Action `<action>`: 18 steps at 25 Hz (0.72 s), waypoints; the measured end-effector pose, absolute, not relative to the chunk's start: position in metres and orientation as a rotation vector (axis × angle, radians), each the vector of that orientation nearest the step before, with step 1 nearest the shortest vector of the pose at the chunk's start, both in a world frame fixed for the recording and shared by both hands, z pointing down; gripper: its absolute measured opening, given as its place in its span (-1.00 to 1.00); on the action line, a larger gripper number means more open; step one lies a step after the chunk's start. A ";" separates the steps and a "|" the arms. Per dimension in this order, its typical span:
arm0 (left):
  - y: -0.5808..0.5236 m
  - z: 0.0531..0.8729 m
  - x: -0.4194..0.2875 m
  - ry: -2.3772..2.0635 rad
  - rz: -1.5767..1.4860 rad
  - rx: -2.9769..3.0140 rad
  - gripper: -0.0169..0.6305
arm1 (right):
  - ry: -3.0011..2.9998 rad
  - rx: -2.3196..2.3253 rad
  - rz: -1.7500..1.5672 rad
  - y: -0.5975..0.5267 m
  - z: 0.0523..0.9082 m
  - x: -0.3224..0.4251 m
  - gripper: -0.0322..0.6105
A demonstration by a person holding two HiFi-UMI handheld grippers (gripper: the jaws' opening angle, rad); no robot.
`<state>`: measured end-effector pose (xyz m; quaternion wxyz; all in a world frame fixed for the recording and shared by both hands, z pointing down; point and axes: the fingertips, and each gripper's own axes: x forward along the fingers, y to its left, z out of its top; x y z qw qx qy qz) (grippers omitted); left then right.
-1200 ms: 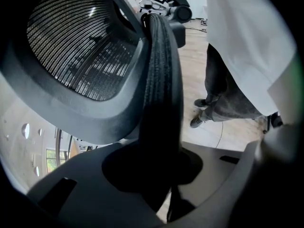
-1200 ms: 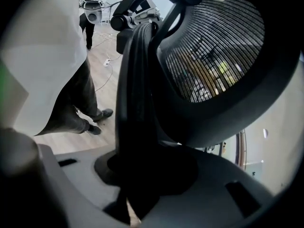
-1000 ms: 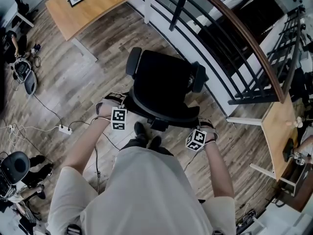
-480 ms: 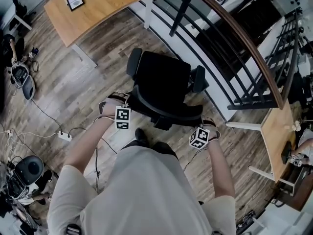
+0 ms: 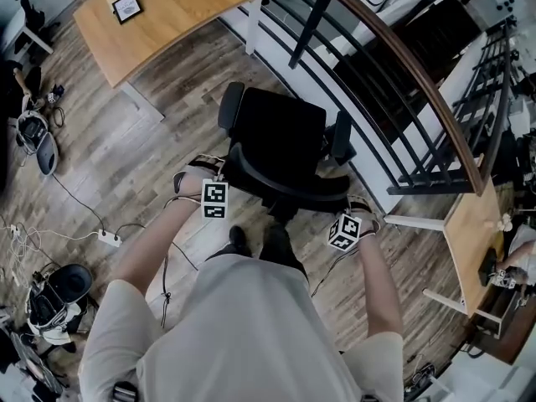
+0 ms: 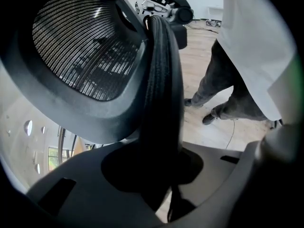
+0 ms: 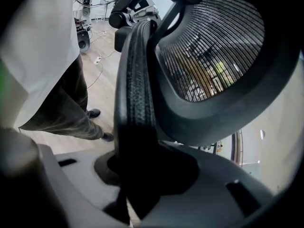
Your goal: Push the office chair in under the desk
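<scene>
Black mesh and a padded black rim fill both tool views. The left tool (image 6: 159, 172) is clamped on the backrest rim (image 6: 161, 80) of the office chair (image 5: 280, 141), at the chair's left edge. The right tool (image 7: 142, 175) is clamped on the same rim at the chair's right edge. The two tools sit level, so neither hand is nearer. The chair lies straight ahead of them, its seat pointing away from the person (image 5: 251, 333). It stands on the wood floor (image 5: 126, 157), with a dark railing (image 5: 402, 65) close beyond it. A pale wooden tabletop (image 5: 167, 7) lies beyond the chair and to its left, well apart. A second tabletop (image 5: 469, 224) lies to the chair's right. We cannot tell which is meant. We judge that the push runs along the line from backrest to seat. Toward the far-left tabletop, the chair would need turning first, the right tool leading.
</scene>
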<state>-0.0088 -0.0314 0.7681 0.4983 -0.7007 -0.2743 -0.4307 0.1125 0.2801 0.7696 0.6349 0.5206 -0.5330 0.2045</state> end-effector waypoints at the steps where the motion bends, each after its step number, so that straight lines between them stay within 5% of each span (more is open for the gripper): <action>1: -0.035 0.766 -0.004 -0.665 -1.045 -1.697 -0.64 | -1.220 1.188 0.463 0.276 0.767 0.117 -0.50; 18: -0.059 0.762 0.074 -0.548 -1.175 -1.762 -0.65 | -1.310 1.075 0.342 0.229 0.759 0.244 -0.49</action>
